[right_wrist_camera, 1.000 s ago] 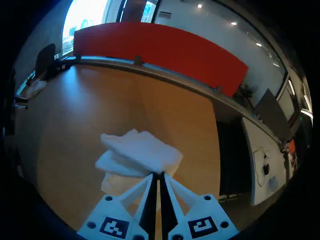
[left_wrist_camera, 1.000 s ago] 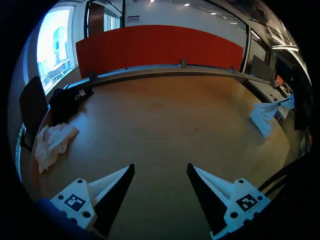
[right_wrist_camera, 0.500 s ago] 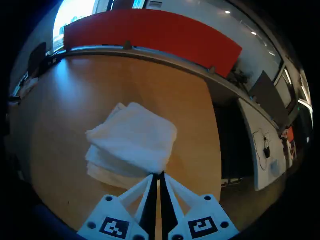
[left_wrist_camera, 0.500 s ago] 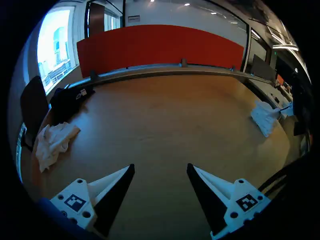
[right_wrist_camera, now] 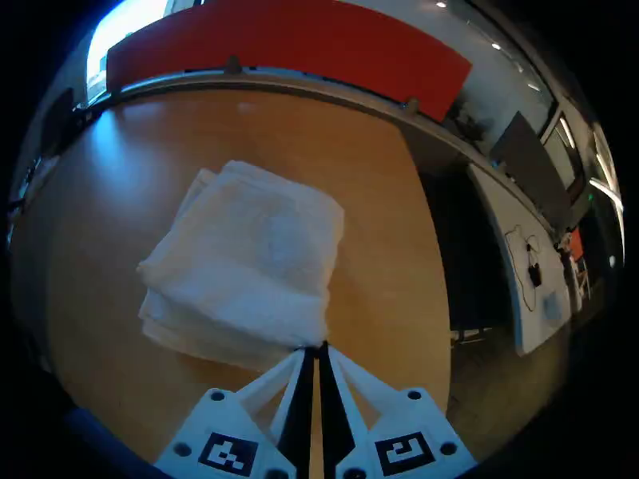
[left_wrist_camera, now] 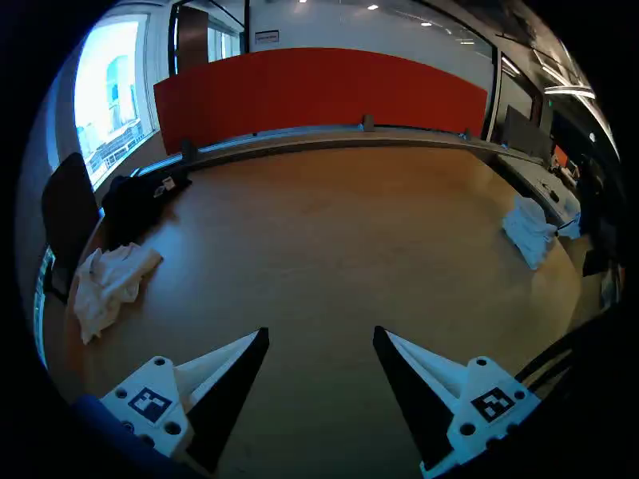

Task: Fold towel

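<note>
A white folded towel (right_wrist_camera: pixel 244 263) lies flat on the wooden table (right_wrist_camera: pixel 375 239), several layers thick. My right gripper (right_wrist_camera: pixel 318 351) is shut, with its fingertips pinching the towel's near corner. In the left gripper view the same towel (left_wrist_camera: pixel 529 230) sits far off at the table's right edge. My left gripper (left_wrist_camera: pixel 319 335) hovers open above the bare middle of the table (left_wrist_camera: pixel 335 239), nothing between its fingers.
A crumpled white cloth (left_wrist_camera: pixel 108 279) lies at the table's left edge, with a black bag (left_wrist_camera: pixel 136 203) and a dark chair (left_wrist_camera: pixel 68 211) beside it. A red partition (left_wrist_camera: pixel 319 92) runs along the far side. Right of the towel the table ends at a dark gap (right_wrist_camera: pixel 463 263).
The right gripper has lowered the towel from hanging bunched to lying flat on the table, still pinching its corner. The left gripper has stayed put.
</note>
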Action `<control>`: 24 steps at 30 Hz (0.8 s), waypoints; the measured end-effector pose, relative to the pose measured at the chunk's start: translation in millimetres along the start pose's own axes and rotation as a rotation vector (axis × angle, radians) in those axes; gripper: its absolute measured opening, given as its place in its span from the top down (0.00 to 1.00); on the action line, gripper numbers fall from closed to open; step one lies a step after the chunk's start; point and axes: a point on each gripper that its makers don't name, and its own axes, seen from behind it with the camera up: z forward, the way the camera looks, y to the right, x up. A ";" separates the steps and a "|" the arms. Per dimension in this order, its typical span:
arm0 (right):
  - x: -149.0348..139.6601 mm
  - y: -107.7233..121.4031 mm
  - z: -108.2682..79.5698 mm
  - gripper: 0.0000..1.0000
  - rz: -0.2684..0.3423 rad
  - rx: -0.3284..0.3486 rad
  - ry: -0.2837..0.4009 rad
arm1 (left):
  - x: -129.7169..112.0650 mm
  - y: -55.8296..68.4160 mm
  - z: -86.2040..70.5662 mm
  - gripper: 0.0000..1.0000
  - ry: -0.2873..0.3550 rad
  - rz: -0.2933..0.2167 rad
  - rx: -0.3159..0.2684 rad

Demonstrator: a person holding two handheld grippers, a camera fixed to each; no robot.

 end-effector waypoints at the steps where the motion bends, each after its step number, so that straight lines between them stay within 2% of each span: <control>1: -1.4 0.5 1.5 0.96 0.004 -0.003 -0.003 | -0.4 -0.3 -0.2 0.03 0.000 0.000 0.001; 11: -16.2 0.9 14.0 0.95 0.017 -0.027 -0.041 | -4.4 -2.2 -1.6 0.03 -0.007 -0.006 0.006; 17: -17.9 -0.6 17.3 0.94 0.027 -0.035 -0.040 | -6.3 -2.1 -2.4 0.03 -0.010 -0.002 0.007; 24: -15.3 -0.5 11.9 0.86 0.034 -0.039 -0.020 | -4.6 -3.7 -2.8 0.03 -0.006 -0.006 0.008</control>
